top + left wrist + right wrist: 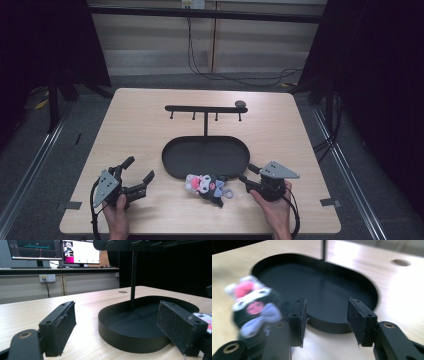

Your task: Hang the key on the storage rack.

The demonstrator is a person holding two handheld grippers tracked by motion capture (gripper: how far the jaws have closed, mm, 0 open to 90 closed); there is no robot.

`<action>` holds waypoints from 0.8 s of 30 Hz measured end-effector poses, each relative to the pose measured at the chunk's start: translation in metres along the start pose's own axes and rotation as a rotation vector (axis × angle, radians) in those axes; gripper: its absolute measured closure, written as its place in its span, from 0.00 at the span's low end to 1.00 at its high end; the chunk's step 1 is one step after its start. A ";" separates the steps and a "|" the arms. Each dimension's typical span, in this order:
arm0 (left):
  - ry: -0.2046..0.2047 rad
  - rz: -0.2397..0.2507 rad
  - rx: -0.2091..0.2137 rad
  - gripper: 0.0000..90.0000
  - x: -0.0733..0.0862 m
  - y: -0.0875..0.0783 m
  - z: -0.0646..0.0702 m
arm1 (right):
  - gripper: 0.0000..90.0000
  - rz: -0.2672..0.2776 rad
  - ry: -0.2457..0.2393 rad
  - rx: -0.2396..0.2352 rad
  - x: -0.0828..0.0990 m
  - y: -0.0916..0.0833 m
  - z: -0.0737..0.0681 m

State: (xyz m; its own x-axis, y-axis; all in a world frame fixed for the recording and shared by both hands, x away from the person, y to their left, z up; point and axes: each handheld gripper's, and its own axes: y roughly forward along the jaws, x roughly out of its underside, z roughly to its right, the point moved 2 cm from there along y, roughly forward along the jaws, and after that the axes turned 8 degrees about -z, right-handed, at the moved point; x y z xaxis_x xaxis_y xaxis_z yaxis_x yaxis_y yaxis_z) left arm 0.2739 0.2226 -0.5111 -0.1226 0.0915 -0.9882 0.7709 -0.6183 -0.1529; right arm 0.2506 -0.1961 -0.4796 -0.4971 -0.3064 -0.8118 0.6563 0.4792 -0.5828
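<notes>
A: Jaws first. Left gripper (134, 176): spread wide, nothing between the pads. In its own view the two pads (61, 327) stand far apart over bare table (82, 305).

B: And the right gripper (248, 176)?

A: About half open. The gap between its pads (300, 320) holds no object; through it the tray rim and table top show. No grip on anything.

B: Where's the plush toy (206, 186)?

A: Lying on the table, near edge, just in front of the black oval tray (175, 150), outside it. Dark body, pink and white face parts, a pale loop at its right end. It sits between the two grippers, nearer the right one.

B: Touching the right gripper?

A: From the right gripper view the plush toy (254, 307) sits just beside the outer face of the left-hand jaw, blurred. Contact or not, cannot tell. It is not between the jaws.

B: The stand?

A: Upright post (205, 125) rising from the tray's far side, crossbar (200, 108) with small pegs hanging under it, nothing on them. A hand (272, 210) holds each gripper from the table's near edge.
</notes>
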 end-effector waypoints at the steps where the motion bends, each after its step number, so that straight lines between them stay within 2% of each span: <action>1: -0.001 0.000 0.001 0.17 0.000 0.000 0.000 | 0.57 -0.019 -0.008 -0.018 -0.001 0.001 0.000; 6: -0.001 0.000 0.000 0.17 0.000 0.000 0.000 | 0.54 -0.128 -0.054 -0.079 -0.009 0.005 -0.006; 7: 0.000 0.000 0.000 0.17 0.000 0.000 0.000 | 0.54 -0.152 -0.062 -0.104 -0.011 0.006 -0.006; 11: -0.001 0.000 0.000 0.17 0.000 0.000 0.000 | 0.63 -0.219 -0.099 -0.152 -0.019 0.010 -0.008; 15: 0.001 0.001 -0.001 0.17 0.000 0.000 0.000 | 0.68 -0.279 -0.151 -0.203 -0.027 0.015 -0.015; 20: 0.001 0.002 -0.001 0.17 0.000 0.000 0.000 | 0.72 -0.375 -0.189 -0.260 -0.035 0.023 -0.023; 24: 0.001 0.000 -0.001 0.17 0.000 0.000 0.000 | 0.80 -0.452 -0.233 -0.305 -0.040 0.028 -0.028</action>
State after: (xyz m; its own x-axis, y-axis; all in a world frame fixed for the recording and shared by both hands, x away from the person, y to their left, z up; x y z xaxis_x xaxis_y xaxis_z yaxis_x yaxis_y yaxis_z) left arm 0.2739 0.2228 -0.5110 -0.1223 0.0924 -0.9882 0.7717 -0.6173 -0.1533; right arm 0.2731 -0.1476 -0.4622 -0.5291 -0.6908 -0.4927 0.1989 0.4635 -0.8635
